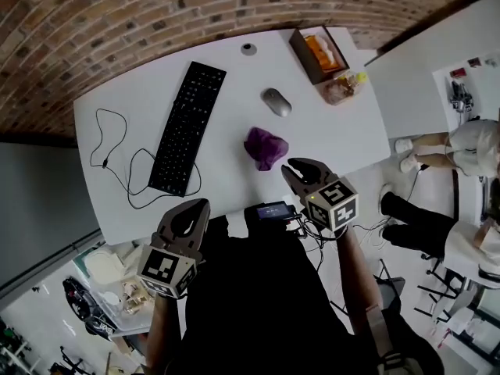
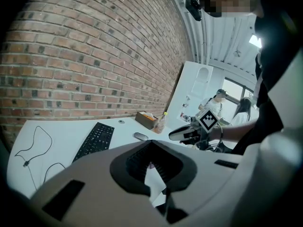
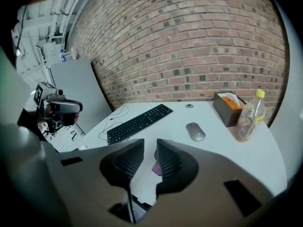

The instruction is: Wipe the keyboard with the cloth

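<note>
The keyboard (image 1: 187, 129) is black, long and flat. It lies at a slant on the left half of the white table (image 1: 328, 143), with one short end toward the brick wall (image 1: 117, 22) and the other toward the near edge. Its thin black cable (image 1: 117, 162) loops loosely over the table to its left. The cloth (image 1: 266, 147) is purple and crumpled into a small heap. It sits near the middle of the table, right of the keyboard and apart from it.

The right hand-held gripper (image 1: 291, 165) hangs just beside the cloth's near side. Its jaws stand a narrow gap apart with nothing clamped, and the purple shows beyond that gap in its own view. The left hand-held gripper (image 1: 199, 203) is at the table's near edge, below the keyboard's end, with its jaws together and empty.

A grey mouse (image 1: 276, 101) lies beyond the cloth. Farther back is a small round disc (image 1: 248, 49). At the right rear corner stands an open brown box (image 1: 316, 53) with something orange inside, and beside it a bottle (image 3: 249, 115) with a yellow cap. A dark device (image 1: 269, 211) with a screen sits at the near edge between the two grippers.

Red-brown brick runs behind the table. The floor around it is pale, and a seated person (image 1: 461, 143) is off to the right.
</note>
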